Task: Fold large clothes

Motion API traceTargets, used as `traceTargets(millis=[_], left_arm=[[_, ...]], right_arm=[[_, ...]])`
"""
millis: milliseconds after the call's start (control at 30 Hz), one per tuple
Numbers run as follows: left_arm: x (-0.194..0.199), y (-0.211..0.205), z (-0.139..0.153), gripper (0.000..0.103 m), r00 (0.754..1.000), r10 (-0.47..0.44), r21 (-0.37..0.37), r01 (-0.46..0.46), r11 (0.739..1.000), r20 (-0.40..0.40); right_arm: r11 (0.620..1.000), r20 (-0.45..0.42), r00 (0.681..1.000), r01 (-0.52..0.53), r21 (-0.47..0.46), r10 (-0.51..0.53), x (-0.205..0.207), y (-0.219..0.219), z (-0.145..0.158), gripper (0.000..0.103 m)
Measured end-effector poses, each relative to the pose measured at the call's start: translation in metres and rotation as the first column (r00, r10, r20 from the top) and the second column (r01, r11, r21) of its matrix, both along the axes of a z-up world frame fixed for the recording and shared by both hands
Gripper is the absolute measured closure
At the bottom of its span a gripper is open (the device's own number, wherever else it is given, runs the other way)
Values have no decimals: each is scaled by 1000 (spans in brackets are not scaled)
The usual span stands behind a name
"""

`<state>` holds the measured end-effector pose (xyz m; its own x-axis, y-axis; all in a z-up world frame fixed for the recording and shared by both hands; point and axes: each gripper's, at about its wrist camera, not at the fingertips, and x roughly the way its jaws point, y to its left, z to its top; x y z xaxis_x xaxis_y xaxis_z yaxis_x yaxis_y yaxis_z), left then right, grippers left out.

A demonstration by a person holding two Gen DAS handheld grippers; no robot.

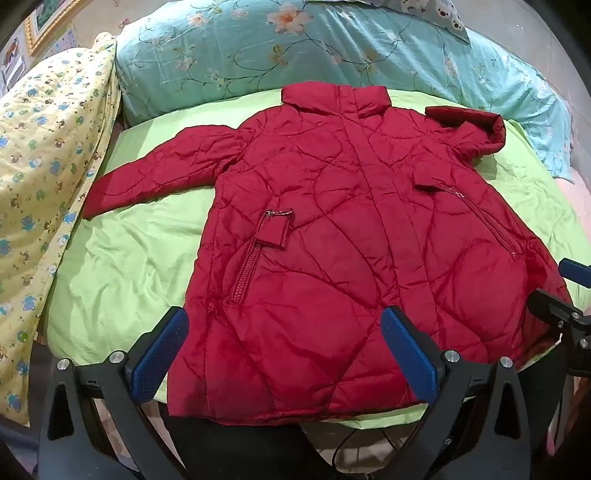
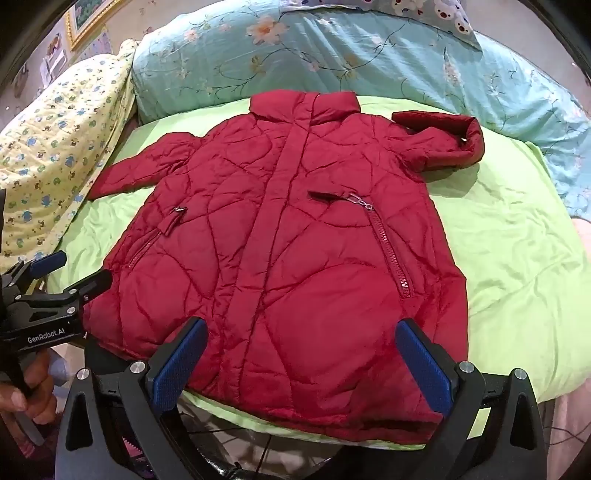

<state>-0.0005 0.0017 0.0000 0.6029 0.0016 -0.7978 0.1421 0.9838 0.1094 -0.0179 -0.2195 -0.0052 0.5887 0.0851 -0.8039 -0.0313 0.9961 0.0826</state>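
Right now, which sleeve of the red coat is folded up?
The sleeve on the picture's right: it bends back by the shoulder. The other sleeve lies stretched straight out.

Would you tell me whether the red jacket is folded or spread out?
Spread out: the red jacket lies flat, front up, on the green sheet, one sleeve extended sideways.

A home bedroom is shown: a bed is covered by a green sheet [image 1: 122, 258], floral and cartoon-print pillows [image 1: 258, 51] are piled behind, and a framed picture [image 2: 92, 18] is hung on the wall.

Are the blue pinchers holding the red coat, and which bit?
Nothing is held. The left gripper and right gripper are both open above the red coat.
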Motion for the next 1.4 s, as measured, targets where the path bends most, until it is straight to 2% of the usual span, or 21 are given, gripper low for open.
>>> traceTargets(millis=[467,1067,1100,1233,1400], left_arm=[[2,1,-5,0,1000,1,-5,-1,1000,-3],[7,4,-8,0,1000,12,-18,-12,1000,-16],[7,3,-9,0,1000,14,6,-14,1000,2],[8,4,-8,0,1000,20,23,-21,1000,18],[12,5,-12,0,1000,24,-24,-24,999,1]], right_arm=[[1000,13,1000,7,-15,-7,-4,2,2,1],[999,-11,1000,-1,36,2,4,0,0,1],[999,-18,1000,-2,43,3,4,0,0,1],[999,-25,1000,-3,38,4,6,0,-2,1],[999,-28,1000,-7,31,8,8,0,-4,1]])
